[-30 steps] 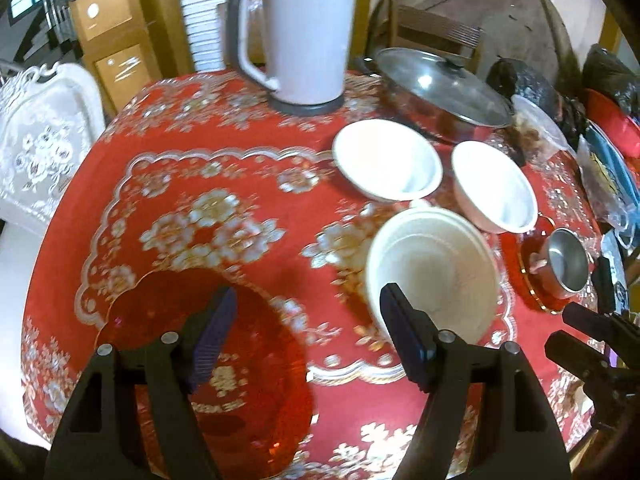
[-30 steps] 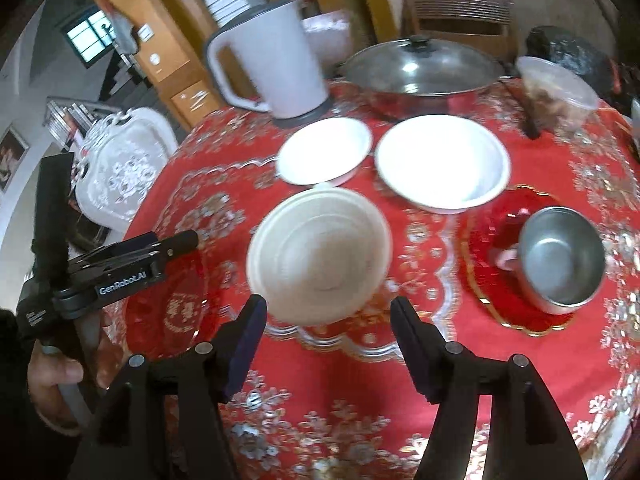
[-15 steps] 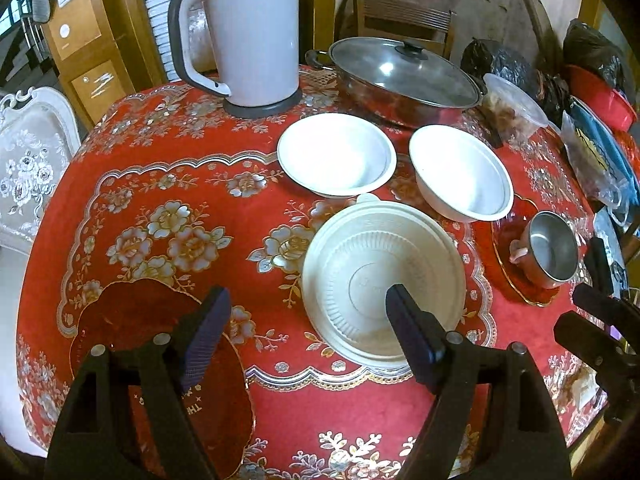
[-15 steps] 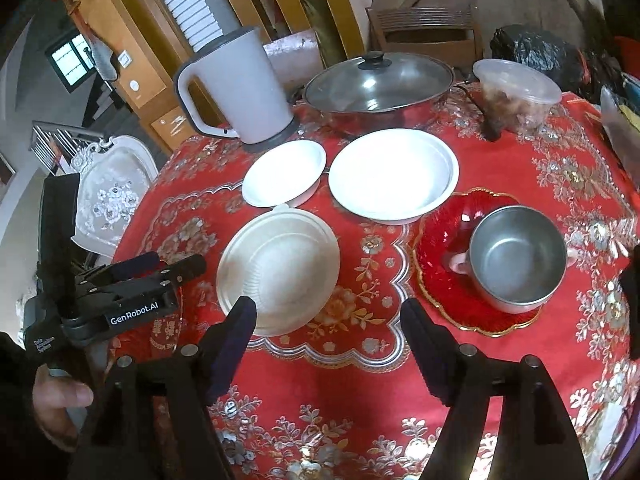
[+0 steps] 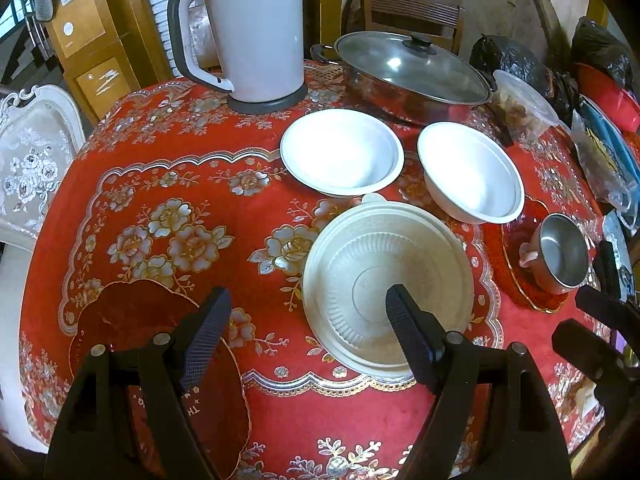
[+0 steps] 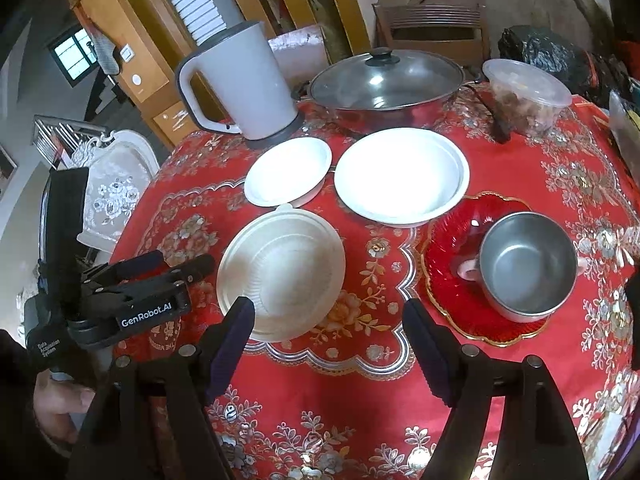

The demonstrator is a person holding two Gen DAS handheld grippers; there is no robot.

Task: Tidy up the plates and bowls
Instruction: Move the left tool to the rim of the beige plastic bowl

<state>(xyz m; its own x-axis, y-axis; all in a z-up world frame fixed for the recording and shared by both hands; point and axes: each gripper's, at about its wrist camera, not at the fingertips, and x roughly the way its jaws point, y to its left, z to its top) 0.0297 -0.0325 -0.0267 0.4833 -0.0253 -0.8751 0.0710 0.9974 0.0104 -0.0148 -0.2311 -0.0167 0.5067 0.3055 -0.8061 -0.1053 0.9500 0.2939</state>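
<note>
— Black-fingered and spread wide, the left gripper (image 5: 308, 340) is held above the table's near edge; nothing is gripped. And the right?

— The right gripper (image 6: 330, 346) is likewise opened wide and empty (its fingers frame bare red tablecloth (image 6: 360, 400)).

— Where are the dishes found?

— A cream plastic bowl (image 6: 280, 276) is set near the table's middle, just beyond the grippers. Two white bowls (image 6: 402, 176) are placed side by side behind it, toward the far edge. A steel cup (image 6: 528, 266) is seated on a red plate (image 6: 448, 248) at the right edge; another red plate (image 5: 132, 320) is seen at the near left edge.
</note>
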